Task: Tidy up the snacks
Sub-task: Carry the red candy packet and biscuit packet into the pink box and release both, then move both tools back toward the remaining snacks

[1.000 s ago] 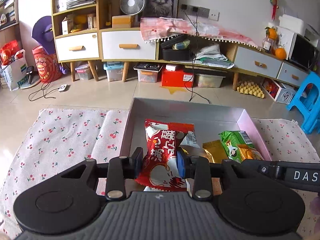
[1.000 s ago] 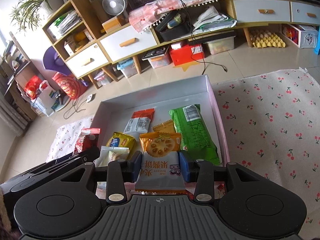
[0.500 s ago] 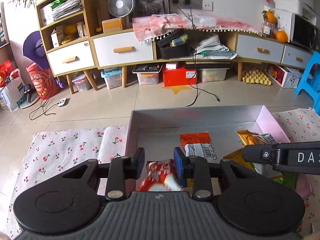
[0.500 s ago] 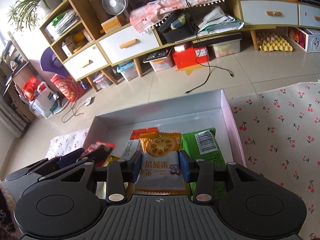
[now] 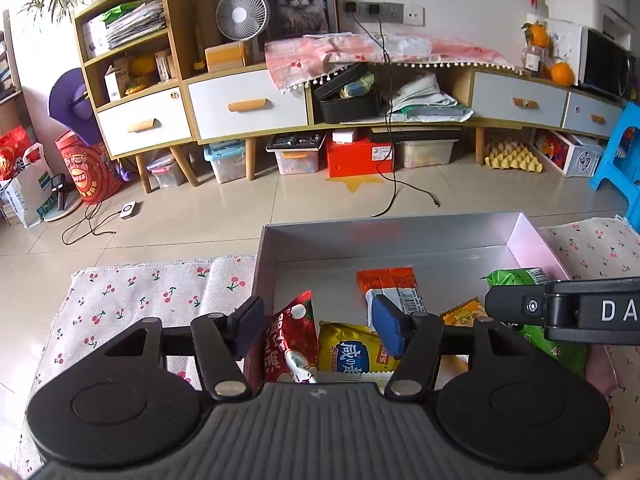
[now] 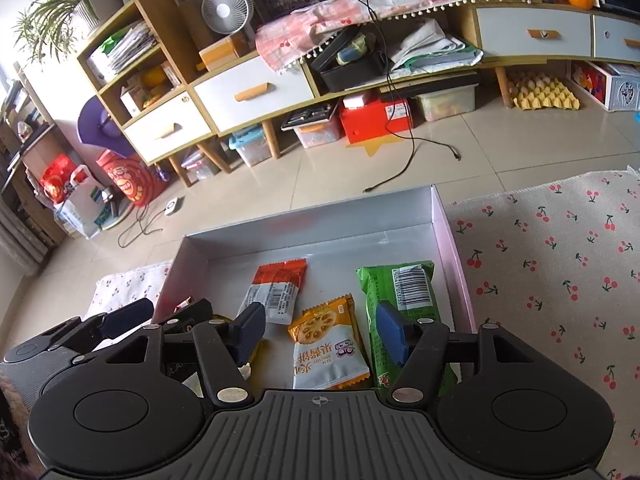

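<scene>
A shallow rectangular cardboard box (image 6: 448,236) with a grey inside and pale pink outer walls sits on a white cloth printed with red cherries (image 6: 560,264), spread on a beige tiled floor (image 5: 280,200). Both black two-finger grippers point down into the near part of the box. The left gripper (image 5: 320,326) has its jaws opening, its blue pads standing apart; between them, untouched by either pad, lie a red snack packet with white lettering (image 5: 294,336), against the box's left wall near the near left corner, and a yellow packet with a blue label (image 5: 352,350) just beside it to the right. The right gripper (image 6: 320,334) is also opening its jaws, and an orange and white biscuit packet showing a round cracker (image 6: 326,348) lies flat on the box floor between the pads, touching neither. A long green packet with a barcode (image 6: 400,292) lies along the box's right wall, partly under the right gripper's right finger. An orange and white packet with a barcode label (image 6: 276,288) lies near the middle of the box floor, further from the grippers than the others. The far part of the box floor is bare. Beyond the cloth stands a low wooden cabinet with white drawers (image 5: 248,100), and storage bins sit under it.
</scene>
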Tool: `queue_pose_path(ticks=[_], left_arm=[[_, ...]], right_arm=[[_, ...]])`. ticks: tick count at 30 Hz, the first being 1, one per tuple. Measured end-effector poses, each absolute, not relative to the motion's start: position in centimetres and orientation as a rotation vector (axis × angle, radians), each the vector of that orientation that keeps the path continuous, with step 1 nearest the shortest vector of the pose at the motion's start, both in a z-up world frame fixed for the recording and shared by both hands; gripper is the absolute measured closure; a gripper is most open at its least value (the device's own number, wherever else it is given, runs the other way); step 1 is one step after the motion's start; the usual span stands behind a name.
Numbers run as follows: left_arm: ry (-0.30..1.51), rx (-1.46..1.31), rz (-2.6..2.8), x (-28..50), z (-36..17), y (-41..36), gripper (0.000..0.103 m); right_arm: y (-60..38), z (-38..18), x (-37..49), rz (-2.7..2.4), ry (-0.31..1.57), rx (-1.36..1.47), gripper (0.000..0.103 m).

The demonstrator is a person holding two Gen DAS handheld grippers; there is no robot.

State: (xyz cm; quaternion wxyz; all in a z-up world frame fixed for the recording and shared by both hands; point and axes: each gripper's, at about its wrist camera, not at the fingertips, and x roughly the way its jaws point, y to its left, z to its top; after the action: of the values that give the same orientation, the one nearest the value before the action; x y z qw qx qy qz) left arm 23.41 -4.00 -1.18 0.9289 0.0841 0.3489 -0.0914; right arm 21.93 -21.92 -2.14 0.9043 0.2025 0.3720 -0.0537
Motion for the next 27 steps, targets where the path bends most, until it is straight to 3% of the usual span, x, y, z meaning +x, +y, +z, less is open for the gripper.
queue_pose_path(ticks=[15, 27], left_arm=[[0.732, 0.172, -0.185, 19.9, 0.4, -3.6, 0.020], [0.763, 0.159, -0.191, 16.3, 0.9, -3.3, 0.010]], right_arm=[[-21.5, 0.2, 16.6, -0.136, 0.770, 0.341, 0.027], [-20.1, 1.5, 12.1, -0.130, 0.789, 0.278, 0.021]])
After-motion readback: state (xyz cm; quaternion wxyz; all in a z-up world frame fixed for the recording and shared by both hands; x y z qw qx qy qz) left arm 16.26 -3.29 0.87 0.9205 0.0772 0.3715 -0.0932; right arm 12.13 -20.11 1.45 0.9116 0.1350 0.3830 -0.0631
